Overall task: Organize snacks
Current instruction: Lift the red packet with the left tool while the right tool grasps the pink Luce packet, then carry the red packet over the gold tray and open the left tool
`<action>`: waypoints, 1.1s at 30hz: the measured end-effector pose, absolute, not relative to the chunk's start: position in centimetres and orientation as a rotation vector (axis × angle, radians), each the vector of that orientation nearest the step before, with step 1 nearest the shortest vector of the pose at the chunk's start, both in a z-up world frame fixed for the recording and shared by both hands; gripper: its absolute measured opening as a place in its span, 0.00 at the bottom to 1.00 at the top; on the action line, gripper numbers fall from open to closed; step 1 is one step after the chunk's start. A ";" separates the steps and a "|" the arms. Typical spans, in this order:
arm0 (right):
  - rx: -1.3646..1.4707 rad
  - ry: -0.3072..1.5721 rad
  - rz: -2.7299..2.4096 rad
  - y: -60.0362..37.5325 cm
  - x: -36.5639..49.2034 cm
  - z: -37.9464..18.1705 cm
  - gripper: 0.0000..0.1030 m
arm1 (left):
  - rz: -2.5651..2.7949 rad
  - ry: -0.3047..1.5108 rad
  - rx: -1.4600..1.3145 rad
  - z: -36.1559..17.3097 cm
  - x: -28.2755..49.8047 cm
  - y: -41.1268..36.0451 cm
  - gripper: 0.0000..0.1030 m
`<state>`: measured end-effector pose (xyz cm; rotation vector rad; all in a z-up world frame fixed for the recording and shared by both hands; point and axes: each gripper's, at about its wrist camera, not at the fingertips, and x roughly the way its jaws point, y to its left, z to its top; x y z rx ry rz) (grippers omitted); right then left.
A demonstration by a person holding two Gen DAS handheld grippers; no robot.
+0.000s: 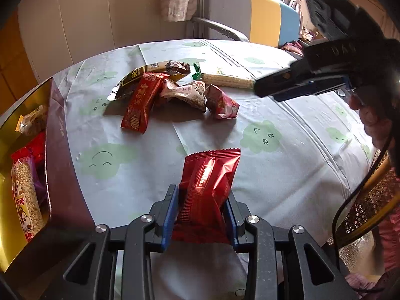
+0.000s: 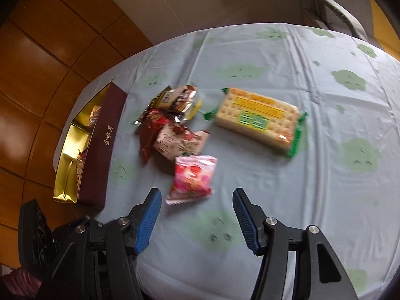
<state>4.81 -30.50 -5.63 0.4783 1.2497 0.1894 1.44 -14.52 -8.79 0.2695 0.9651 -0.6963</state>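
My left gripper [image 1: 202, 196] is shut on a shiny red snack packet [image 1: 210, 175], with a blue pad pressed on each side of it. The packet's far end sticks out over the tablecloth. At the left stands a maroon box [image 1: 56, 125] [image 2: 101, 150] with a gold lining and several snacks inside. Beyond lies a pile of wrapped snacks [image 1: 172, 92] [image 2: 170, 125] and a long cracker pack [image 1: 227, 80] [image 2: 260, 120]. My right gripper [image 2: 196, 193] [image 1: 265, 88] is open above the table. A pink packet [image 2: 193, 175] lies just ahead of its fingers, which do not touch it.
A round table with a pale blue cloth [image 1: 287, 175] [image 2: 312, 200] printed with green faces carries everything. A grey, yellow and blue chair [image 1: 250, 12] stands behind it. A person's hand [image 1: 375, 122] and a cable are at the right. Wooden floor [image 2: 37, 62] borders the table's left edge.
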 end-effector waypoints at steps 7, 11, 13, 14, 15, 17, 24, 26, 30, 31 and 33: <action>0.340 1.272 0.119 -27.6 7.1 -8.1 0.33 | -0.698 0.951 0.252 -8.0 0.9 -13.5 0.30; 0.270 1.255 0.129 -27.0 6.2 -8.1 0.30 | -0.715 0.928 0.244 -7.4 0.6 -13.2 0.30; 0.269 1.250 0.131 -26.9 5.7 -8.2 0.30 | -0.732 0.912 0.241 -7.1 0.4 -13.2 0.30; 0.278 1.249 0.136 -27.1 5.5 -8.2 0.31 | -0.740 0.904 0.242 -6.9 0.2 -13.2 0.30; 0.289 1.245 0.143 -27.3 5.3 -8.3 0.31 | -0.746 0.900 0.242 -6.7 0.1 -13.3 0.30; 0.308 1.236 0.157 -27.8 4.9 -8.4 0.31 | -0.756 0.891 0.230 -6.2 0.1 -13.1 0.30; 0.282 1.215 0.151 -27.3 4.8 -8.5 0.31 | -0.727 0.849 0.091 -2.8 1.1 -10.1 0.30; 0.263 1.207 0.151 -27.2 4.6 -8.4 0.31 | -0.701 0.834 0.030 -1.5 1.6 -8.4 0.30; 0.265 1.199 0.153 -27.2 4.4 -8.4 0.31 | -0.630 0.816 -0.079 0.4 2.6 -4.6 0.30; 0.261 1.197 0.152 -27.3 4.3 -8.3 0.31 | -0.604 0.806 -0.110 0.9 2.9 -3.3 0.30; 0.246 1.191 0.147 -27.1 4.2 -8.3 0.31 | -0.537 0.786 -0.152 1.5 3.5 -0.9 0.30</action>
